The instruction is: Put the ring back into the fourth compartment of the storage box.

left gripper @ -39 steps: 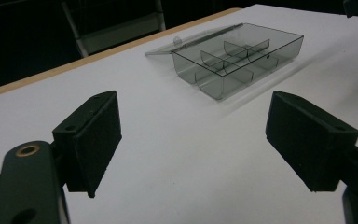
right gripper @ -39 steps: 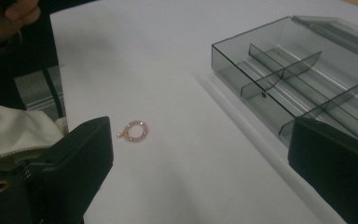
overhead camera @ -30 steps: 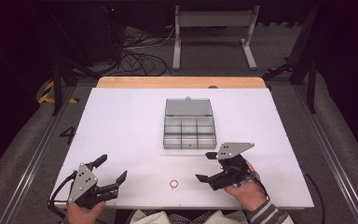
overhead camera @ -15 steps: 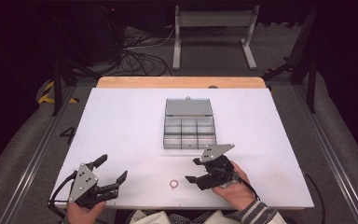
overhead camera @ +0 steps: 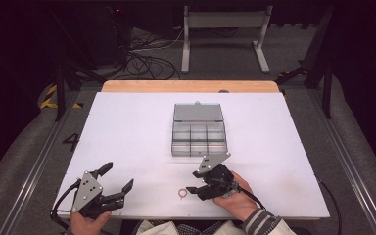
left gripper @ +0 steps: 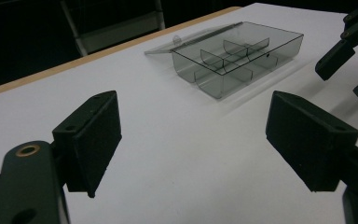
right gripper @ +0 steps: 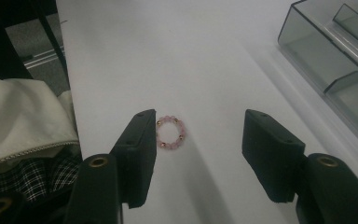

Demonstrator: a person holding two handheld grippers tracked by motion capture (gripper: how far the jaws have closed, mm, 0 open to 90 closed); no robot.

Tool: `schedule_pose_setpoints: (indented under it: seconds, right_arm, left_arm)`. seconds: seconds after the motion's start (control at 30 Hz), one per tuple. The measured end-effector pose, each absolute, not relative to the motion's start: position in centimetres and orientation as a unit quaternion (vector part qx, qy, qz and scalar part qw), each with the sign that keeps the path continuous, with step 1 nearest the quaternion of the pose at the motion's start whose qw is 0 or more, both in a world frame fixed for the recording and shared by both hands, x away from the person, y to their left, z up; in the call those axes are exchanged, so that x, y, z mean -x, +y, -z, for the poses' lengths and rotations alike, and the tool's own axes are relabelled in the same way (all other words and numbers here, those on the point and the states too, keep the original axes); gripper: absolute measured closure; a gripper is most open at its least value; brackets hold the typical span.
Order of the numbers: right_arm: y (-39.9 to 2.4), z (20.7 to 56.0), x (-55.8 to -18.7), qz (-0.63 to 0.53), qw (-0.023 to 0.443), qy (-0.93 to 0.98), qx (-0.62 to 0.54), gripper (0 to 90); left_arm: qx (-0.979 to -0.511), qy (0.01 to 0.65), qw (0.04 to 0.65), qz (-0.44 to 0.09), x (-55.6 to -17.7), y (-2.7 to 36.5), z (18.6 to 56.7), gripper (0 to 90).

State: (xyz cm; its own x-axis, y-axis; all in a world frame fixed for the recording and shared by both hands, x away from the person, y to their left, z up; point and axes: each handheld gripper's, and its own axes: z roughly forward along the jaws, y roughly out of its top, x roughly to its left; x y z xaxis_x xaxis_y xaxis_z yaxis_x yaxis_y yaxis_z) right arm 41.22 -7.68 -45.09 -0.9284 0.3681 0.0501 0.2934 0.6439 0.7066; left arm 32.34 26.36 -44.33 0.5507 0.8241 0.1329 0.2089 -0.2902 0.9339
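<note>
A: What does the ring (right gripper: 170,133) look like?

B: A small loop of pale pink beads with a few gold ones, lying flat on the white surface (right gripper: 177,60).

A: And where is it?

B: Between the right gripper's (right gripper: 193,140) fingers, just beside one finger (right gripper: 137,140), well apart from the other. They've been closing, but nothing is pinched yet.

A: The left gripper (overhead camera: 117,181)?

B: Fingers released, spread wide over bare surface.

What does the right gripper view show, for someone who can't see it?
A small pink bead ring lies on the white table between the right gripper's open black jaws, close to one. A clear box sits alongside.
</note>
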Motion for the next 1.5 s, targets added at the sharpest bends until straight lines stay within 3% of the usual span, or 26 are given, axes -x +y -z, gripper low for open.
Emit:
schedule_pose_setpoints:
  seconds: [1.03,1.5]
  right_arm:
    - [-4.5,47.0,-41.4,-0.351,0.048,0.922,-0.156,55.2]
    - [-4.1,47.3,-41.2,-0.331,0.063,0.931,-0.142,72.5]
  left_arm:
    - [-0.738,0.348,0.483,-0.318,-32.3,26.4,44.3,18.7]
    - [-0.738,0.349,0.482,-0.318,-32.3,26.4,44.3,18.6]
